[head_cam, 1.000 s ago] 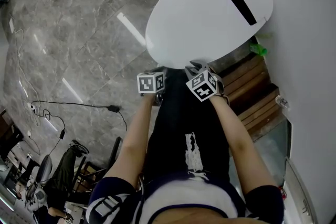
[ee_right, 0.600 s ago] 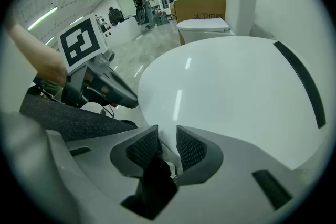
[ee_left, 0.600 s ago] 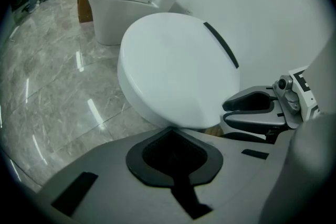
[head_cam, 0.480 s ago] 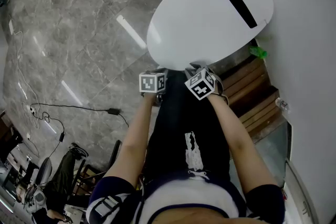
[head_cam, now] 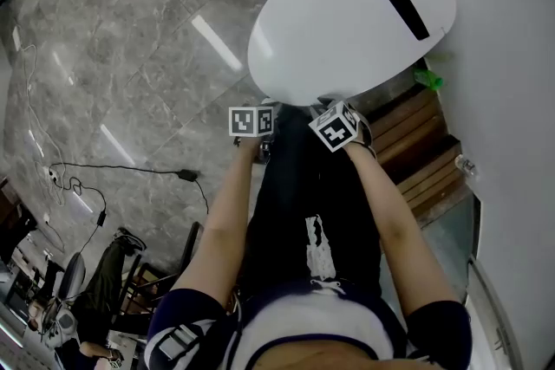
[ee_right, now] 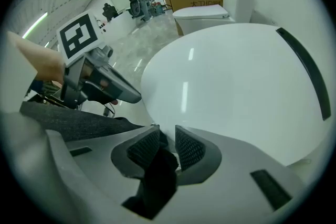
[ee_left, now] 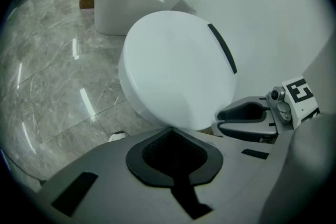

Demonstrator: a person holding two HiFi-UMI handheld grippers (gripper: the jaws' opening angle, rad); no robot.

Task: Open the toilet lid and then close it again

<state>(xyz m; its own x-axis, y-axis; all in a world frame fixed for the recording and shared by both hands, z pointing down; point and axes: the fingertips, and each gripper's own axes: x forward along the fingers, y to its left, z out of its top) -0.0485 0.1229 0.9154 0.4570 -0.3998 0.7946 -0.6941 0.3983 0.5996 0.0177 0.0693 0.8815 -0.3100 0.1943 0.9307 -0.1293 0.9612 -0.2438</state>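
Toilet lid (head_cam: 347,22): lies flat down on the bowl, straight ahead of both grippers.
Stage: lid shut. This fits a lid about to be raised or one already lowered again, and I cannot tell which.
Toilets: two. The second toilet (ee_left: 123,0) stands well apart behind, its lid also down.
Grippers: two, both at the lid's front edge.
Left gripper (ee_left: 170,131): clenched, empty.
Right gripper (ee_right: 167,136): jaws slightly apart and just been closing. The lid's rim is at the tips, nothing seen pinched.
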